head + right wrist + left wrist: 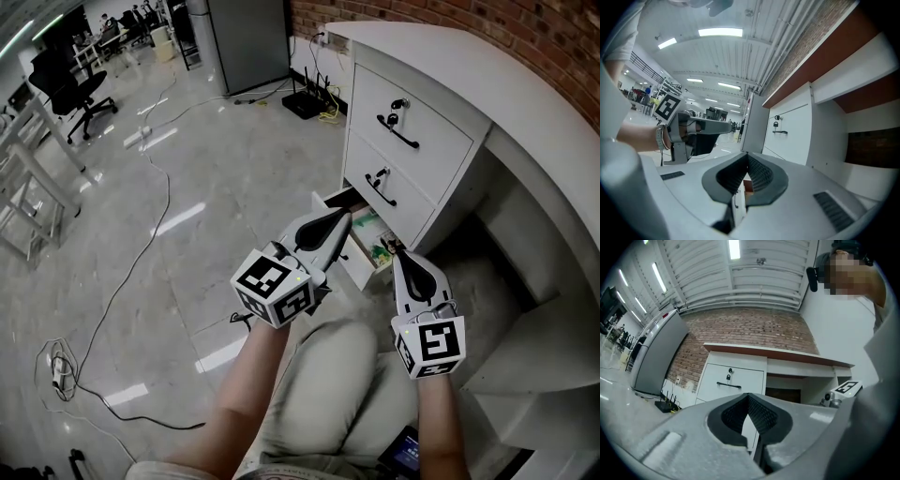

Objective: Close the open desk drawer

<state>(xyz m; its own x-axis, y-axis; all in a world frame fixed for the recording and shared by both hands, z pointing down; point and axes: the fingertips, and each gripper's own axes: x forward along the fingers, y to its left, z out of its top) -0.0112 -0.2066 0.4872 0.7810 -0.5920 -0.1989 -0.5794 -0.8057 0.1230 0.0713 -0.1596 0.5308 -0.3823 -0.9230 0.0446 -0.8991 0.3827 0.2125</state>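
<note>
Floor: polished grey, with wide open room on my left; one loose cable trails across it.
Left gripper: jaws closed together, empty; tip over the open drawer's front edge, and I cannot tell whether it touches.
Right gripper: jaws closed together, empty; tip just beside the drawer's near corner.
Open drawer: lowest in the desk, pulled out toward the floor; front panel's long axis runs along the desk front.
Drawer count: three; the two upper drawers are shut.
Desk: white, set against the brick wall.
</note>
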